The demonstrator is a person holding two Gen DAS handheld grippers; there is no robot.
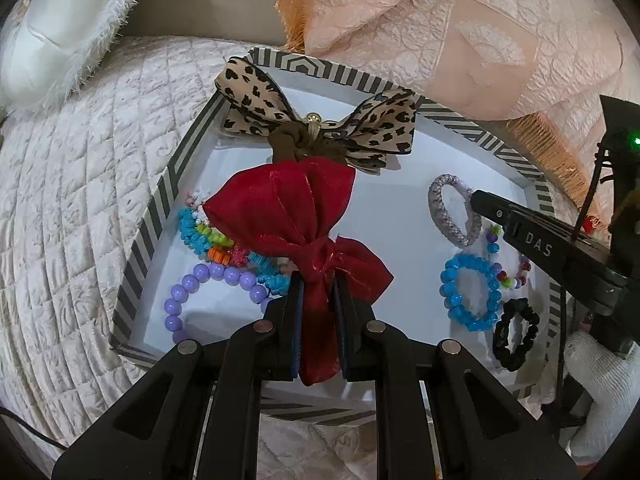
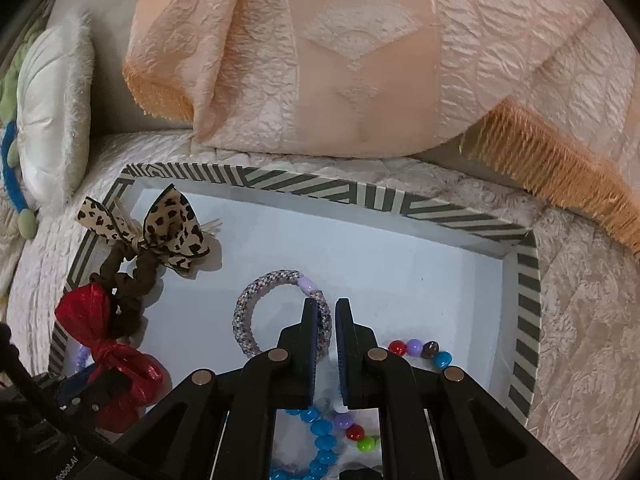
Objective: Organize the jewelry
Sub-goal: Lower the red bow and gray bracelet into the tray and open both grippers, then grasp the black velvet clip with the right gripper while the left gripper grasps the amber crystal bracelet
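On the quilted bedspread, below a peach pillow and a white cushion, sits the striped tray. Inside lie a leopard bow, a purple bead bracelet, a blue bead bracelet and a black scrunchie. Left gripper is clamped on the red bow, lifted over the tray. Right gripper, jaws slightly apart, straddles the speckled hair tie without pinching it.

"DAS" in pale letters on the right tool finger; partial "Robot.AI" on black housing, lower left
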